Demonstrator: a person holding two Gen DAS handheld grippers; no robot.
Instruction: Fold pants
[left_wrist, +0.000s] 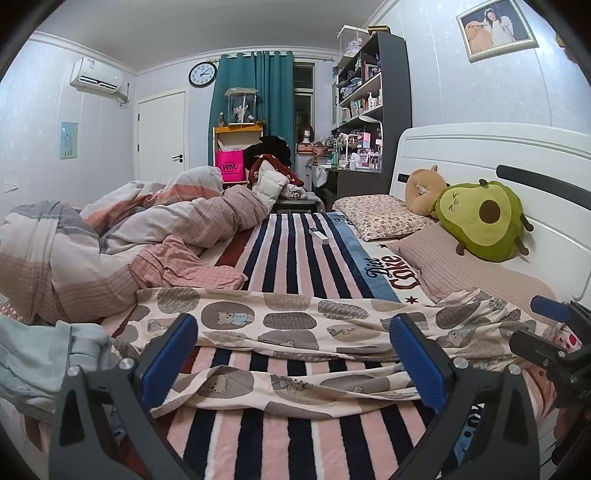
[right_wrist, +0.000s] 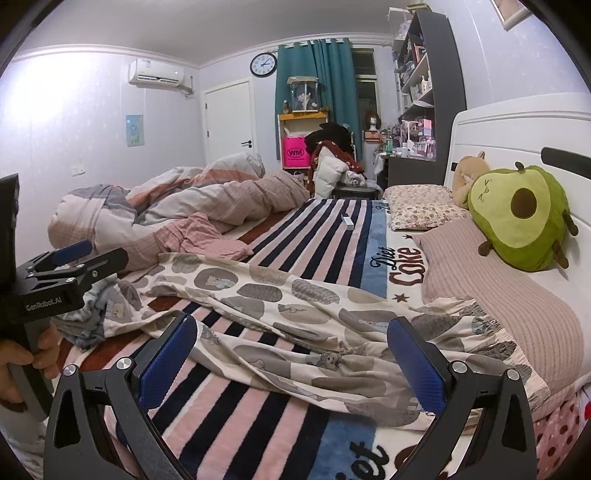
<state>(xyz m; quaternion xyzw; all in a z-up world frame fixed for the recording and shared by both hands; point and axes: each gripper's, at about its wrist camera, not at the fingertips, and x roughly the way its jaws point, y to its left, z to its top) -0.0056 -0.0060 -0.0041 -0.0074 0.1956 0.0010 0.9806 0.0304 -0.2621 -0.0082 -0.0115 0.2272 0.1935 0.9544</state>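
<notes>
The left tool (left_wrist: 293, 363) is hovering released, its blue pads wide apart above the near leg of the pants (left_wrist: 295, 325), touching nothing. The pants are lying spread across the striped blanket (left_wrist: 295, 251) on the bed, both legs running sideways just ahead of the tools, waistband toward the pillow (right_wrist: 498, 295). The right tool (right_wrist: 291, 360) is also hanging released, its pads straddling the crumpled upper part of the pants without gripping.

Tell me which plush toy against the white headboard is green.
The avocado-shaped plush, green with a brown pit spot, lying on the striped pink pillow. The other, a tan plush behind it, is plain beige-orange.
</notes>
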